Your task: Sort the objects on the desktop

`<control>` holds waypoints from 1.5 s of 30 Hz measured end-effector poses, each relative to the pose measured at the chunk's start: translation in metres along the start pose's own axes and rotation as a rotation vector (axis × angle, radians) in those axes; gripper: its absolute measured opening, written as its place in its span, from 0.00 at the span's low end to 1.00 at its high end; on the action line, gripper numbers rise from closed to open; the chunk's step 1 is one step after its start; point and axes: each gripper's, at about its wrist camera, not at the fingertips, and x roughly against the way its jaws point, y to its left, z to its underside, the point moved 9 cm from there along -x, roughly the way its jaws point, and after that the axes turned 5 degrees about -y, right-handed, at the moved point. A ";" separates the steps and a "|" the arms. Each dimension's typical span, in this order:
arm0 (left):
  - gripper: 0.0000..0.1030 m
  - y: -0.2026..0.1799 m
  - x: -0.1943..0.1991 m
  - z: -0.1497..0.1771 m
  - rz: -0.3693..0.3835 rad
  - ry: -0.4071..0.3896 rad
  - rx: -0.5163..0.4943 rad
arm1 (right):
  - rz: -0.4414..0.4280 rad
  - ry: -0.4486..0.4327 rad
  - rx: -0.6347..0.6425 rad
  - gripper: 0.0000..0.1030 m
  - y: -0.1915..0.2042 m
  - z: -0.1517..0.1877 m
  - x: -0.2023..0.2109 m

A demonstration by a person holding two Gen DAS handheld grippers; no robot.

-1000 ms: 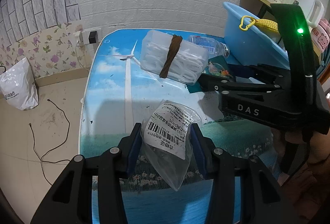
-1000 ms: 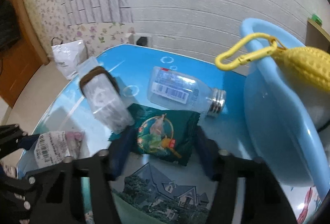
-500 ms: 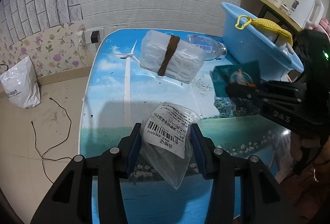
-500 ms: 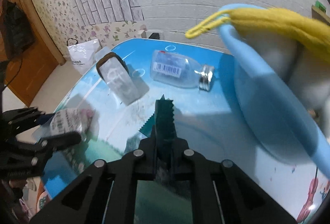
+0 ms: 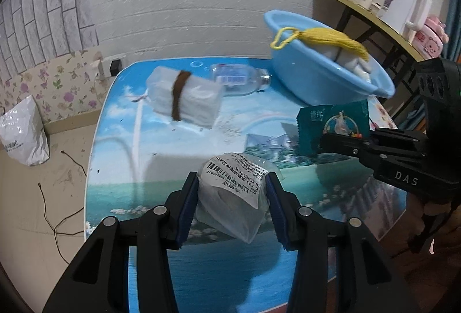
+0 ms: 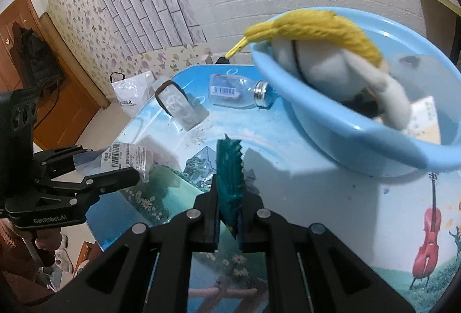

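Counter (image 5: 121, 145), printed landscape top: left tool (image 5: 232, 197) clamped on clear labelled plastic bag (image 5: 233, 197); right tool (image 6: 229, 197) clamped on dark-green foil sachet (image 6: 229, 169), round light-blue plastic basin (image 6: 360, 137) just beyond.

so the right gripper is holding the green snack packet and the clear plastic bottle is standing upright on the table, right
Not quite. The right gripper does hold the green snack packet, but the clear plastic bottle with the silver cap lies on its side on the picture-printed table, beside the light blue plastic basin. The right wrist view shows it.
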 end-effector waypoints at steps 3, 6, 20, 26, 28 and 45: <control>0.44 -0.010 -0.004 0.002 0.001 0.015 -0.016 | 0.010 -0.006 0.011 0.08 -0.002 0.004 0.008; 0.44 -0.020 -0.008 0.008 0.004 0.033 -0.029 | 0.019 -0.012 0.008 0.08 -0.008 0.008 0.014; 0.54 -0.037 -0.031 0.029 -0.046 0.128 -0.064 | 0.050 -0.023 -0.027 0.08 -0.037 0.027 0.021; 0.65 -0.040 -0.036 0.029 -0.091 0.103 -0.076 | 0.053 -0.033 -0.004 0.08 -0.037 0.025 0.021; 0.72 -0.040 -0.038 0.029 -0.110 0.092 -0.086 | 0.055 -0.029 0.005 0.09 -0.037 0.027 0.019; 0.68 -0.041 -0.041 0.027 -0.114 0.030 -0.104 | 0.047 -0.018 0.028 0.15 -0.036 0.030 0.007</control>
